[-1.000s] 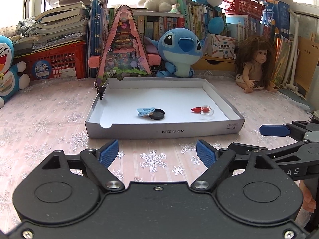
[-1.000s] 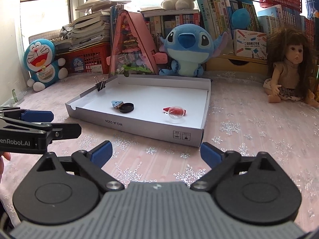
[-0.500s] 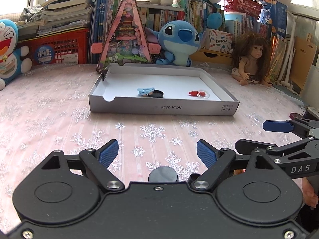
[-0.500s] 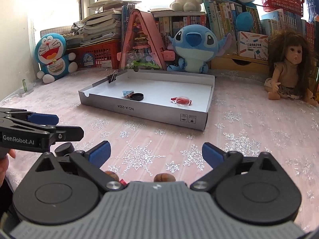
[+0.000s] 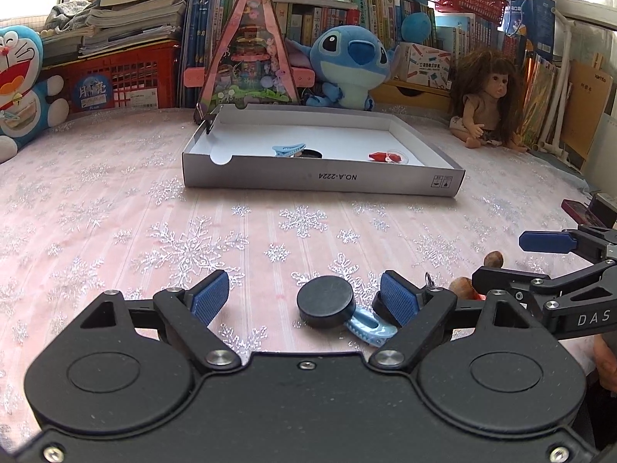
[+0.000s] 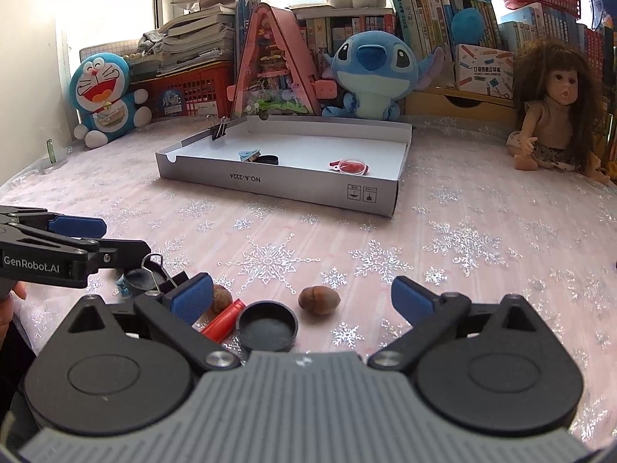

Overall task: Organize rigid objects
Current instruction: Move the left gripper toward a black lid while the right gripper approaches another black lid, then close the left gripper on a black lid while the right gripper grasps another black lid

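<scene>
L tongs (image 5: 304, 301) apart, low over surface (image 5: 115, 212); black cap (image 5: 326, 306) between pads, toward 3 o'clock pad, atop blue clip (image 5: 368, 330). R tongs (image 6: 302, 296) apart, empty; nut (image 6: 319, 299) btwn pads. Tray (image 5: 320, 183) at 12 o'clock. Judgement: centre L on cap before closing, else clip gets snagged too.

Pink snowflake tablecloth (image 5: 115, 208) — black cap (image 5: 326, 301) — blue clip (image 5: 366, 330).

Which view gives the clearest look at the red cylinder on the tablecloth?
The right wrist view. There the red cylinder lies in plain sight beside the upturned black cap, just inside the right gripper. In the left wrist view it is almost wholly hidden behind gripper parts at the right edge.
</scene>
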Available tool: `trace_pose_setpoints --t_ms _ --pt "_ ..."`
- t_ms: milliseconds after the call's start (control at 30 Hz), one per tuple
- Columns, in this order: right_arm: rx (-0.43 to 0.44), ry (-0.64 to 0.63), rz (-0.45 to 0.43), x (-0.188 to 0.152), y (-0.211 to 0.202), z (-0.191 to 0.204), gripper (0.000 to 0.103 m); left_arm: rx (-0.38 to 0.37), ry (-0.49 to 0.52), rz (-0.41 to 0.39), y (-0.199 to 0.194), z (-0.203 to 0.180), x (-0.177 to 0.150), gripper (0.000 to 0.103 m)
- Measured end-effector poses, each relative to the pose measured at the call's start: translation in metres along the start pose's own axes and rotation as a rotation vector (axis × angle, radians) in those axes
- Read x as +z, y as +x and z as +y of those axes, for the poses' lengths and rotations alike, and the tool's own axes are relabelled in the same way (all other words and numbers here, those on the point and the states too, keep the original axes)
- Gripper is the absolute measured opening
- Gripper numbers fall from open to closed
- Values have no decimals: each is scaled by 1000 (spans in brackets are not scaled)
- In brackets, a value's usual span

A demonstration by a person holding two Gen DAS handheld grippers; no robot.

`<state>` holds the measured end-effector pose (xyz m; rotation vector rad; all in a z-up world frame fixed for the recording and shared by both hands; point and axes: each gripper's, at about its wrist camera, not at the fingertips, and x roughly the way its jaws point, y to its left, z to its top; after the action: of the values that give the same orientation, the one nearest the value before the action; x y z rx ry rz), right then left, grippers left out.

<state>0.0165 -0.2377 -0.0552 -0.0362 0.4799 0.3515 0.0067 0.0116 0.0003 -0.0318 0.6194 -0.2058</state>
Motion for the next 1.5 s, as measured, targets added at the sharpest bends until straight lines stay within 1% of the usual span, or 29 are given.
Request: trace_pose_setpoints --t_ms 200,500,600,667,767,1000,1133,1233,1333,1500 --pt "-4 -4 5 -4 -1 1 102 -11 7 -1 0 -1 -3 83" --pt "-7 -5 17 -9 2 2 102 -28 -13 2 0 1 -6 76" --pt "-7 -2 19 -9 2 2 102 -27 -37 1 0 6 -6 70" --pt "-8 -1 18 -10 2 2 102 -26 -51 1 -1 8 -5 62" --pt "-7 0 19 -10 2 2 102 -34 -51 2 -1 10 -5 58" --pt "-9 -14 19 -14 2 5 102 -45 -19 -8 -6 3 -10 57" --pt "-8 -17 10 -15 -2 4 101 -56 -11 -11 -8 1 -11 52" --pt "-13 -15 -9 -17 -8 2 99 -59 -2 -16 -11 1 -12 48" --pt "-17 -9 -30 -17 -14 -1 94 -44 10 -26 -14 2 -13 46" --pt "-22 -5 -38 -17 -20 -4 82 -18 1 -22 -14 8 -14 45"
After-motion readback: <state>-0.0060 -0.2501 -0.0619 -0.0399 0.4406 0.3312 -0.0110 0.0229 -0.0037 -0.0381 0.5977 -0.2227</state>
